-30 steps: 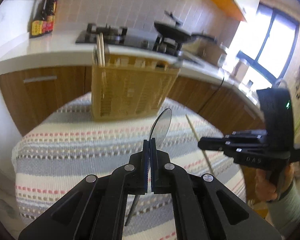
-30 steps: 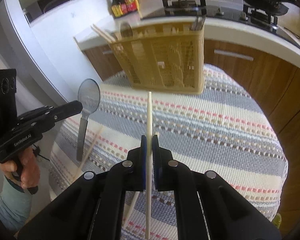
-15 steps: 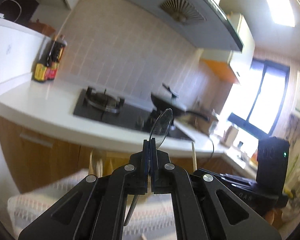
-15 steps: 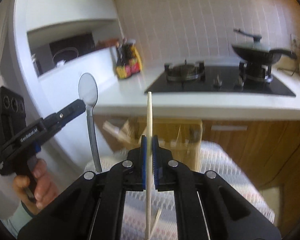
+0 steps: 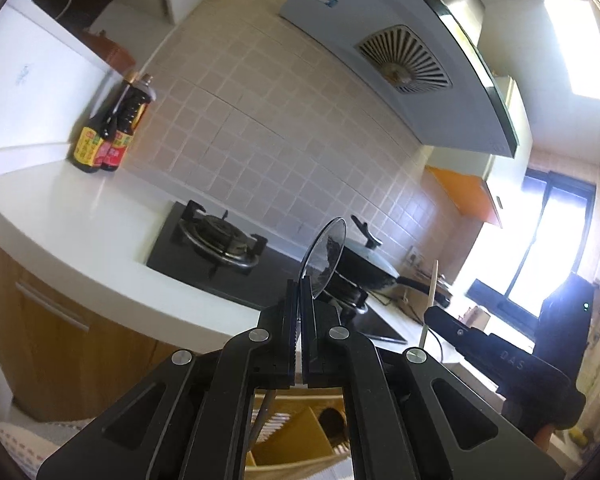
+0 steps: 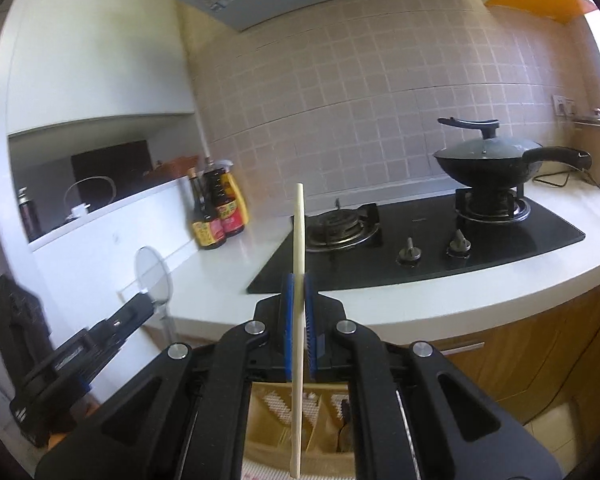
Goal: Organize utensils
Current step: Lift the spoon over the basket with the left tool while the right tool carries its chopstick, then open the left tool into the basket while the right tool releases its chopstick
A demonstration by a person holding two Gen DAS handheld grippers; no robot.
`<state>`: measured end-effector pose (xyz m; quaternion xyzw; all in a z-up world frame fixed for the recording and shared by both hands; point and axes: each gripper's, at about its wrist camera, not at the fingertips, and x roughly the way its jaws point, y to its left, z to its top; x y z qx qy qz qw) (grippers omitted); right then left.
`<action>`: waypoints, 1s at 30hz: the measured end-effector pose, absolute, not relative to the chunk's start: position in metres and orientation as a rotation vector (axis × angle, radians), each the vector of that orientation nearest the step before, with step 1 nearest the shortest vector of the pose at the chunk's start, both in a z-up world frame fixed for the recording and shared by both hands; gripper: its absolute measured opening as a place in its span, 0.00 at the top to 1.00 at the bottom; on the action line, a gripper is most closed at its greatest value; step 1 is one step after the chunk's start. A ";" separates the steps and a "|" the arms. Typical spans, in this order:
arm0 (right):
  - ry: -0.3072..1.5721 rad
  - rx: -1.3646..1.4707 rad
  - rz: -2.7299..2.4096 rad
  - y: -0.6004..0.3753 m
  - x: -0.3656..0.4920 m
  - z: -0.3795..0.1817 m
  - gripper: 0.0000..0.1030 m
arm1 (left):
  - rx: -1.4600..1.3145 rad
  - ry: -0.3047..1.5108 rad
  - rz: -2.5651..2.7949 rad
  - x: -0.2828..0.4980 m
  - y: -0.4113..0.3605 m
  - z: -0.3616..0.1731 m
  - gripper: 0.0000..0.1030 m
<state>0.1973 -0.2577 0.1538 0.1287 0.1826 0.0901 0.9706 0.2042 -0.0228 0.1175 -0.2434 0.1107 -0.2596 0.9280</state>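
Observation:
My left gripper (image 5: 301,282) is shut on a metal spoon (image 5: 326,256), bowl upward, handle hanging down behind the fingers. My right gripper (image 6: 299,280) is shut on a pale wooden chopstick (image 6: 299,240) held upright. Both are raised above the wicker utensil basket (image 5: 300,436), whose open compartments show low between the fingers in each wrist view (image 6: 324,420). The right gripper with the chopstick shows at the right of the left wrist view (image 5: 430,312). The left gripper with the spoon shows at the left of the right wrist view (image 6: 150,300).
A white counter (image 6: 460,296) with a black gas hob (image 6: 420,240) lies ahead. A lidded black wok (image 6: 488,160) sits on the right burner. Sauce bottles (image 6: 216,212) stand at the counter's left. A range hood (image 5: 400,60) hangs overhead. Wooden cabinets are below.
Both grippers have risen and tilted upward, keeping hold of the spoon and the chopstick. The basket has dropped from the middle of both views to the bottom edge, and the striped tablecloth is nearly gone.

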 end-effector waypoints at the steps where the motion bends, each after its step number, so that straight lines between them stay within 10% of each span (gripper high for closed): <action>1: 0.366 0.256 0.171 -0.258 0.203 0.151 0.96 | -0.498 0.222 -0.531 0.205 -0.023 0.116 1.00; 21: 0.294 0.124 0.060 -0.234 0.194 0.101 0.96 | -0.477 0.257 -0.535 0.213 -0.018 0.076 1.00; 30: 0.377 0.180 0.137 -0.240 0.151 0.098 0.94 | -0.463 0.294 -0.558 0.178 0.001 0.079 0.65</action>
